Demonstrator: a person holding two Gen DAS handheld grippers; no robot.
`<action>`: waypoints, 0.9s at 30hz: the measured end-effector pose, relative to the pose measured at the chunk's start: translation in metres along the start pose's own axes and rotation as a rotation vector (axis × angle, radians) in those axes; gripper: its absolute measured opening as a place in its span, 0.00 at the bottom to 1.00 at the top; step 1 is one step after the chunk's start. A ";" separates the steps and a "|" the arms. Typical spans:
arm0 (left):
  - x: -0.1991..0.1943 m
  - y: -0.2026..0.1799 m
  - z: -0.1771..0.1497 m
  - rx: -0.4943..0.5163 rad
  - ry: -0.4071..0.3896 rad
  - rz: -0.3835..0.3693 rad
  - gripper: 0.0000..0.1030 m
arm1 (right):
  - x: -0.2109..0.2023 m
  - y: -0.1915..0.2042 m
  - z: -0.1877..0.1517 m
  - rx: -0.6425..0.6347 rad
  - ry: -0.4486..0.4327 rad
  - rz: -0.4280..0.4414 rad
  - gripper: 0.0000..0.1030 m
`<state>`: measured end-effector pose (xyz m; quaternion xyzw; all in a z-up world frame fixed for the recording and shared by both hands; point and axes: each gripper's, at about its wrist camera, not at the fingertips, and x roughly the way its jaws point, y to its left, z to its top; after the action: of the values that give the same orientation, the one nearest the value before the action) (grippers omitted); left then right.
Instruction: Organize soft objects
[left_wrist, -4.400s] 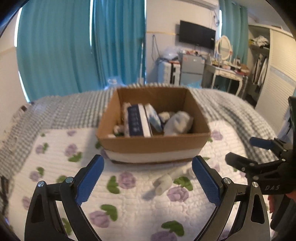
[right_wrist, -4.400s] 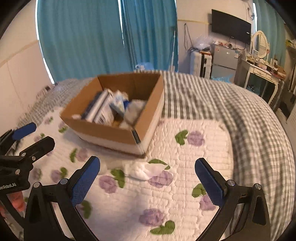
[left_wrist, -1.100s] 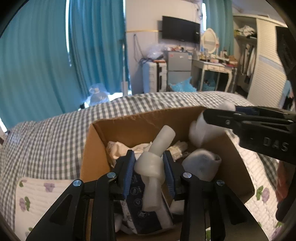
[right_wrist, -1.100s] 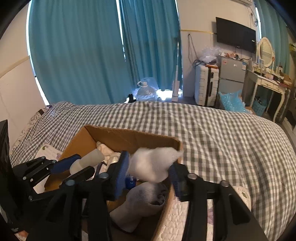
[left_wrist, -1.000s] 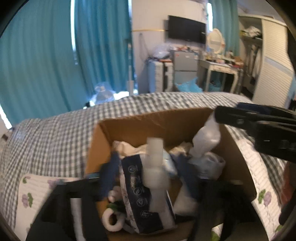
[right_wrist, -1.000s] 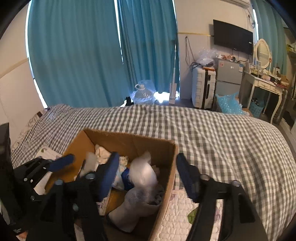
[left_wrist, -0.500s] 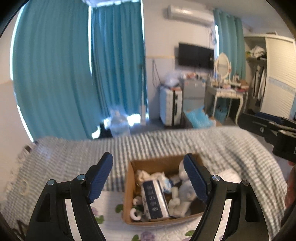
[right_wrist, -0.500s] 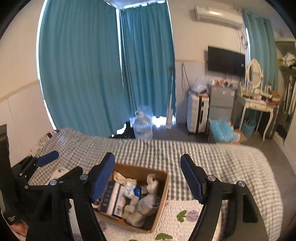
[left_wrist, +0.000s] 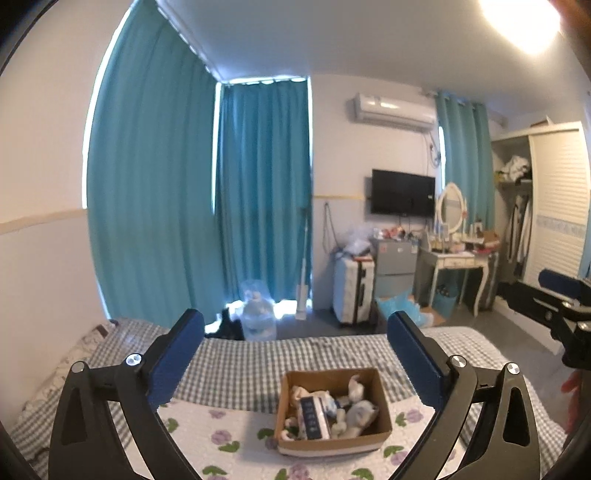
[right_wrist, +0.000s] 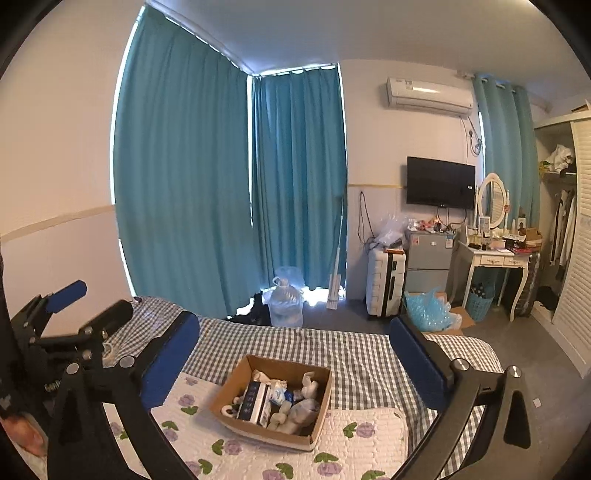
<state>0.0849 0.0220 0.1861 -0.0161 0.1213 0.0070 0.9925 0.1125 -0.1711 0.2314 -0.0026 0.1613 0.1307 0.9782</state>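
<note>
Two claws, my left claw (left_wrist: 295, 354) and right claw (right_wrist: 295, 354), have just opened wide, empty, high above the full box (left_wrist: 332, 439) on the bed (left_wrist: 240, 369).

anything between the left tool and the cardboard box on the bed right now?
Nothing visible. The left tool is open and empty, well above the cardboard box, whose top is open; only bare floral quilt lies around it.
</note>
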 end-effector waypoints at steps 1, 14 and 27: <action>-0.004 0.001 -0.002 -0.002 -0.008 0.005 0.98 | -0.007 0.001 -0.004 0.007 -0.001 0.005 1.00; -0.004 0.003 -0.076 0.027 0.008 0.025 0.98 | -0.015 -0.003 -0.092 0.027 -0.043 0.003 1.00; 0.049 0.008 -0.172 -0.011 0.115 0.046 0.98 | 0.068 -0.026 -0.187 0.088 0.031 -0.057 1.00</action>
<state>0.0911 0.0246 0.0068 -0.0194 0.1785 0.0295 0.9833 0.1222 -0.1876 0.0316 0.0339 0.1820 0.0957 0.9781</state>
